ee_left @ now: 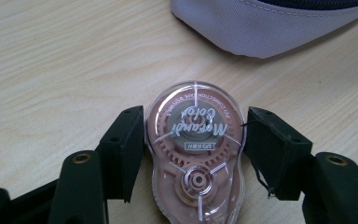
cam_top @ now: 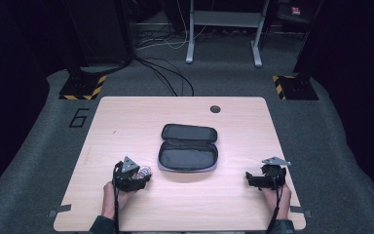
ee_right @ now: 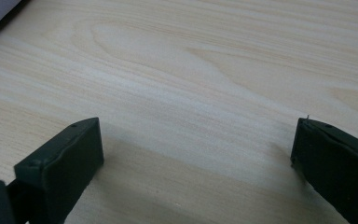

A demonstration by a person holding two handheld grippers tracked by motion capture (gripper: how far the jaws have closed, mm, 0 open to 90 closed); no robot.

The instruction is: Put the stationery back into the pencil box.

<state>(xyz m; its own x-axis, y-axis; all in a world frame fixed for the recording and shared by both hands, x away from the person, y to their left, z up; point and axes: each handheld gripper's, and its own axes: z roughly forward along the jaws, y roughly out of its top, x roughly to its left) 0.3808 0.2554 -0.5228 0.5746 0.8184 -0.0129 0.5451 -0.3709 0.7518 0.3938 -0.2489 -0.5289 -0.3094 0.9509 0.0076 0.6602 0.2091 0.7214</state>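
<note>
Light wood-grain tabletop (cam_top: 126, 214) with rounded corners, a dark round grommet hole (cam_top: 215, 108) near its far edge. Grey carpet floor (cam_top: 39, 161) around it, a "6" marked at left (cam_top: 79, 117), yellow-black striped stand bases at far left (cam_top: 82, 87) and far right (cam_top: 292, 87), black cables (cam_top: 168, 73) running across the floor, and grey frame legs (cam_top: 223, 29) at the back. The rest of the room is dark.

Left gripper (cam_top: 135, 178) sits at the near-left of the tabletop in the person's left hand (cam_top: 112, 192). A correction tape dispenser (ee_left: 196, 154), clear shell with pink gears inside, lies flat on the wood between its fingers (ee_left: 123, 149). The left pad sits against the shell's left side and the right pad meets its right side, so the fingers are narrowed onto it, roughly at the dispenser's widest part. The dispenser is just near-left of the pencil case.

Centre: an open pencil case (cam_top: 188, 147), dark lining, grey outside, lid flipped toward the far side; its grey edge (ee_left: 261, 28) lies just beyond the dispenser in the left gripper view.

Right gripper (cam_top: 264, 178) rests at the near-right in the right hand (cam_top: 278, 200), well apart from the case. Its fingers (ee_right: 60, 168) stand wide apart over bare wood, nothing between them.
</note>
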